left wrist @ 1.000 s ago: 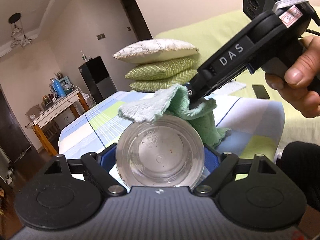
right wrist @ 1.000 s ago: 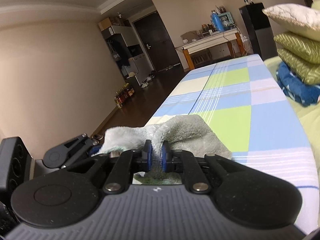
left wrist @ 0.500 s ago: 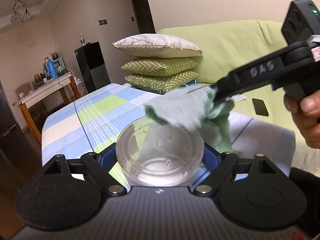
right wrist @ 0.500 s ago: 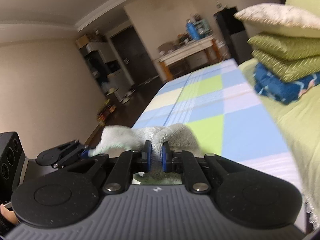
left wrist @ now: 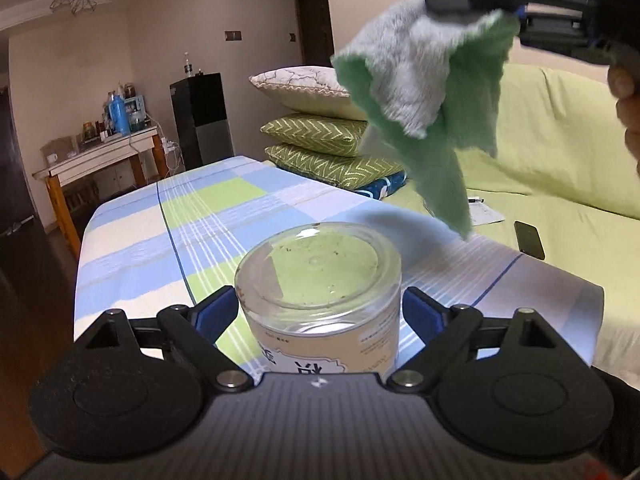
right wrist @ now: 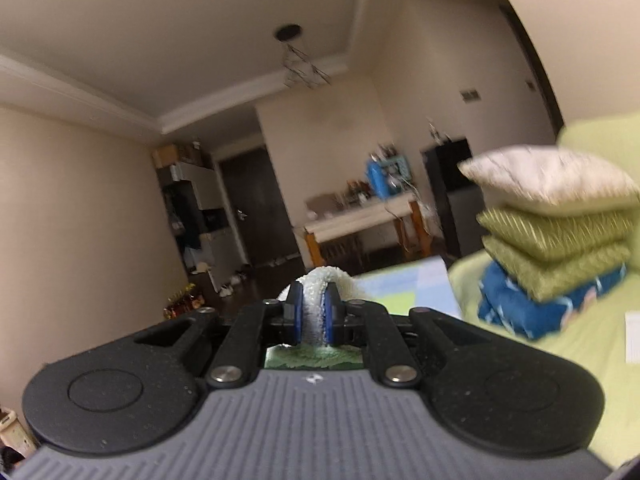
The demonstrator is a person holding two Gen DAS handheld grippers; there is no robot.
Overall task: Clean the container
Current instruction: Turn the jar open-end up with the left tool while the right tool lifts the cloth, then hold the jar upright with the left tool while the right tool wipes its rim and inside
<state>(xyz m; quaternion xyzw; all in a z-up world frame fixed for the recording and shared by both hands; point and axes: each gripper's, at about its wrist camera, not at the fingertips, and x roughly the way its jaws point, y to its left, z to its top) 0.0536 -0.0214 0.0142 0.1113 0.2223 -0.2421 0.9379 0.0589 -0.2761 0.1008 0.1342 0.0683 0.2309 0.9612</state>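
- The checked tablecloth [left wrist: 132, 236] in blue, green and white covers the table, and a yellow-green sofa [left wrist: 560, 152] stands along its far side with a stack of pillows [left wrist: 328, 136]
- The clear glass jar [left wrist: 320, 280] stands upright on the cloth, long axis vertical, its open mouth facing up, just in front of the left wrist camera
- The left gripper [left wrist: 320, 312] has just been opening: its blue pads [left wrist: 218, 310] sit on either side of the jar with a small gap on each side, so the jar is released, though it is between them
- The jar holds no liquid that can be seen; small dark specks dot its inner wall and base
- The right gripper [right wrist: 311, 312] is clenched on a green and grey cleaning cloth [left wrist: 424, 92], which hangs in the air above and beyond the jar, apart from it
- A white label [left wrist: 308, 364] on the jar's side carries printed characters, partly hidden and too small to read
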